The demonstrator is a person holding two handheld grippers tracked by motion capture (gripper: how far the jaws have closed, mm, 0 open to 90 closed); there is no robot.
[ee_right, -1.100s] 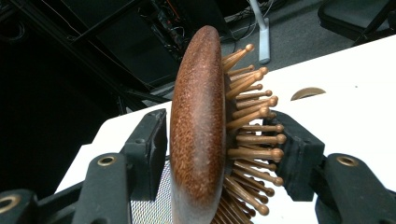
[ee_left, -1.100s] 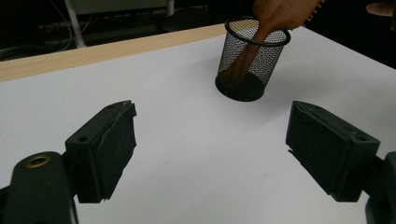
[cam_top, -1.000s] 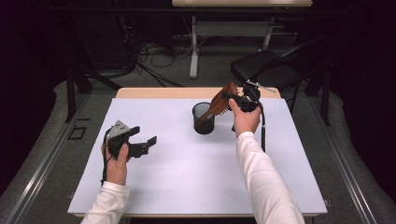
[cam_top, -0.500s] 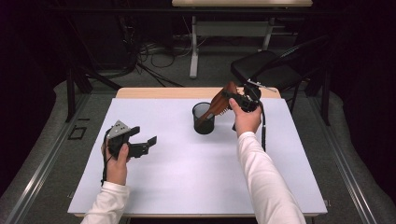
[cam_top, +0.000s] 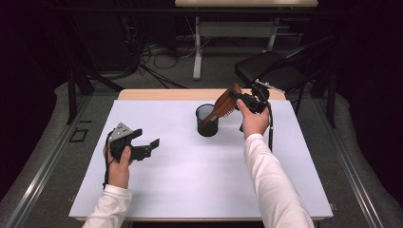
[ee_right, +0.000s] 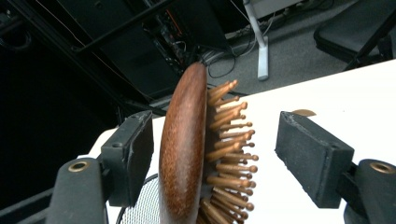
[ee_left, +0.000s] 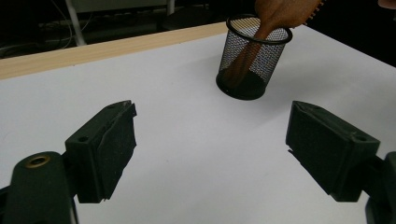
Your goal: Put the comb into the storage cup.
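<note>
Bristle pegs plain in right gripper view. Wooden hairbrush (ee_right: pixel 184 154) aslant, handle down in mesh cup (cam_top: pixel 207 120) — right gripper (ee_right: pixel 219 154) just opening, pads clear; left gripper (ee_left: pixel 210 144) agape, empty.

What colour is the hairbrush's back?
Dark reddish-brown wood; the hairbrush shows it best in the right gripper view.

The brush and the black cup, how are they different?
The wooden hairbrush is brown and solid; the mesh cup is black and see-through. The hairbrush leans at a slant, while the cup stands upright on the white table. The hairbrush's head sticks out above the rim between the right gripper jaws, which have just been opening; the cup stands free. Shared: the handle sits inside the cup.
</note>
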